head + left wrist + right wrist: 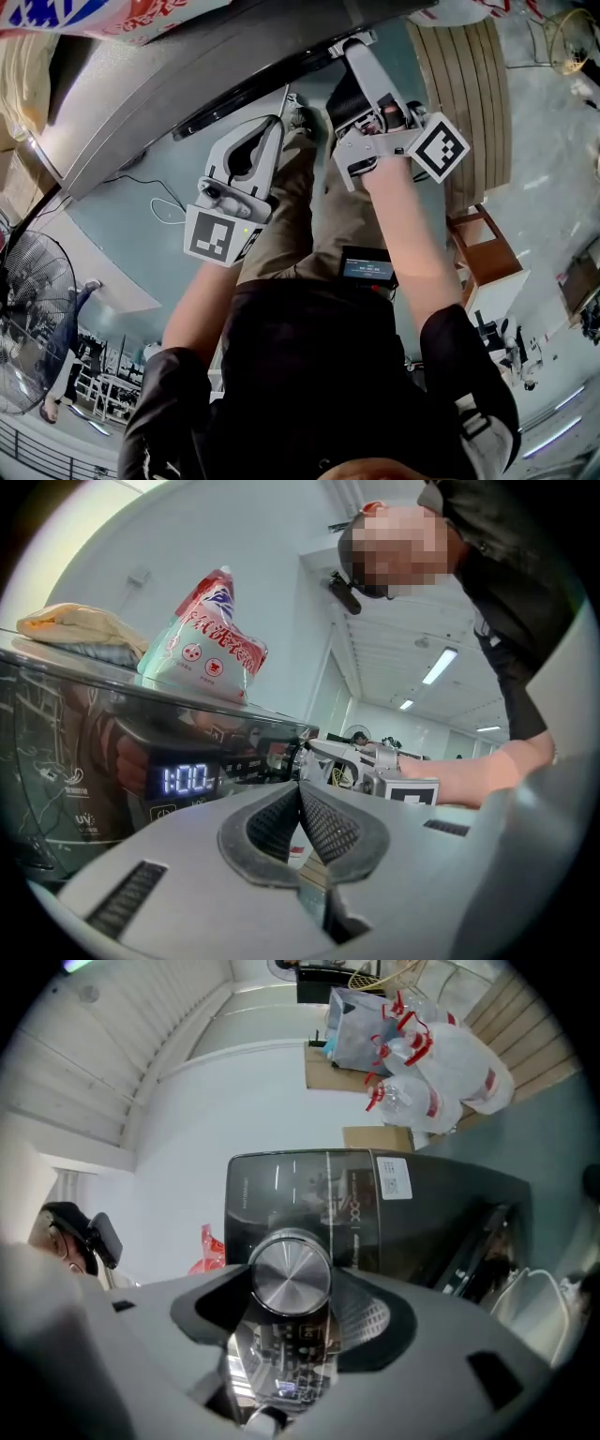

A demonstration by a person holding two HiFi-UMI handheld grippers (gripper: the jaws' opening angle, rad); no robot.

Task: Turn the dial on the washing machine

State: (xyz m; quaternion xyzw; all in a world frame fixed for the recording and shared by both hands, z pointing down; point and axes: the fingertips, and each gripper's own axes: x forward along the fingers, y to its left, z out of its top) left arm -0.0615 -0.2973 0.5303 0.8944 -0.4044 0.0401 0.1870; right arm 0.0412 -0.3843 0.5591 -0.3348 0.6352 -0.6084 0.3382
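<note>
The washing machine (178,80) has a dark glossy control panel (309,1204). Its round brushed-metal dial (291,1271) sits between the two pads of my right gripper (292,1294), which is closed around it. In the head view the right gripper (352,49) reaches up to the panel's edge and hides the dial. The left gripper view shows the right gripper (370,764) at the dial (294,759), beside a lit display (187,780) reading 1:00. My left gripper (300,810) is shut with its pads touching and nothing in them. It hangs just below the panel (275,128).
A red-and-white bag (210,645) and a folded yellow cloth (79,624) lie on top of the machine. Spray bottles and plastic bags (422,1054) stand behind it. A slatted wooden panel (469,94) is at the right, a standing fan (33,319) at the left, a cable (164,202) on the floor.
</note>
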